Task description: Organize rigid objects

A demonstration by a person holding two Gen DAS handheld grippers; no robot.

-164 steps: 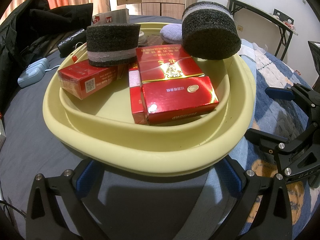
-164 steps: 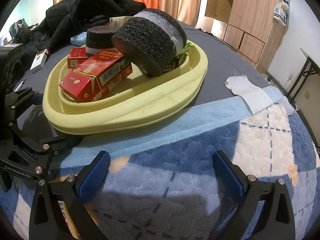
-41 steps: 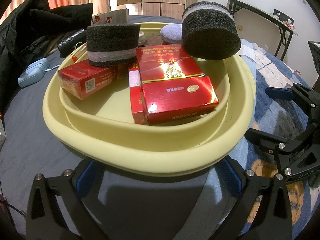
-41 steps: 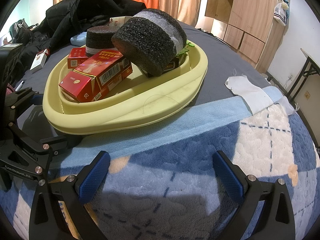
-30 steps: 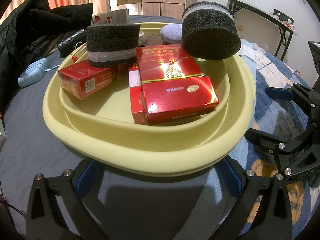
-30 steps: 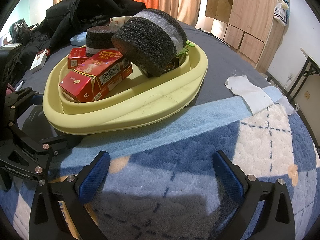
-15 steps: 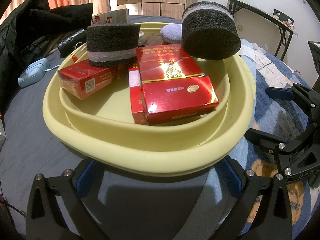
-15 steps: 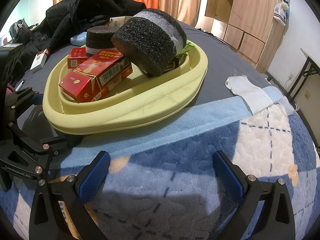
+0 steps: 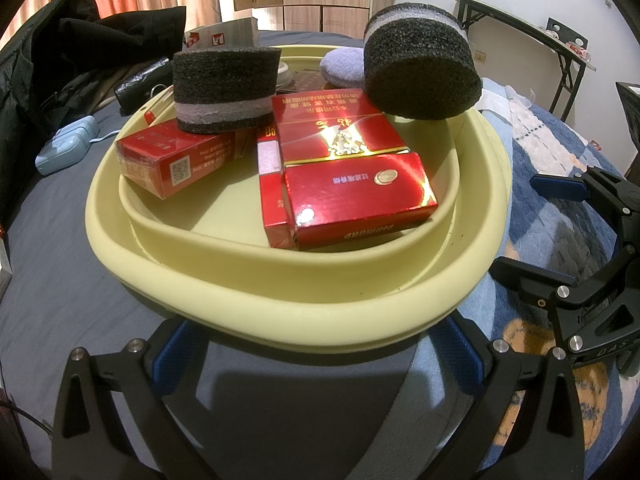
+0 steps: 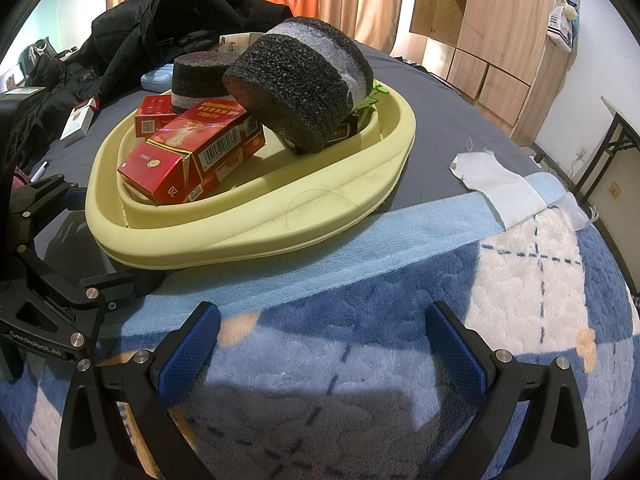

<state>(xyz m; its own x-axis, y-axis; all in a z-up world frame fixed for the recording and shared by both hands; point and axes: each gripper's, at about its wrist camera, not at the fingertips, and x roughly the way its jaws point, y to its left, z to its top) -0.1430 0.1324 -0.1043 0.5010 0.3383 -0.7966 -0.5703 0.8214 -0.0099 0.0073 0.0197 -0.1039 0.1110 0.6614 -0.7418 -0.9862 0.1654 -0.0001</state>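
A pale yellow basin (image 9: pixel 304 296) (image 10: pixel 320 216) sits on the bed. It holds red cigarette cartons (image 9: pixel 344 184) (image 10: pixel 192 152), a smaller red box (image 9: pixel 176 156), two black foam cylinders (image 9: pixel 226 88) (image 9: pixel 420 68) (image 10: pixel 296 76) and a lilac pad (image 9: pixel 342 66). My left gripper (image 9: pixel 316 344) is open and empty, its fingers just under the basin's near rim. My right gripper (image 10: pixel 320 344) is open and empty over the blue blanket, to the right of the basin. Each gripper shows in the other's view, the right one (image 9: pixel 560 224) and the left one (image 10: pixel 84 240).
A dark jacket (image 10: pixel 168 24) lies behind the basin. A light blue case (image 9: pixel 66 146) and a loose cigarette pack (image 10: pixel 78 120) lie on the grey sheet at left. A white cloth (image 10: pixel 500 180) lies at right. Wooden cabinets (image 10: pixel 492 40) and a metal table (image 9: pixel 520 20) stand beyond.
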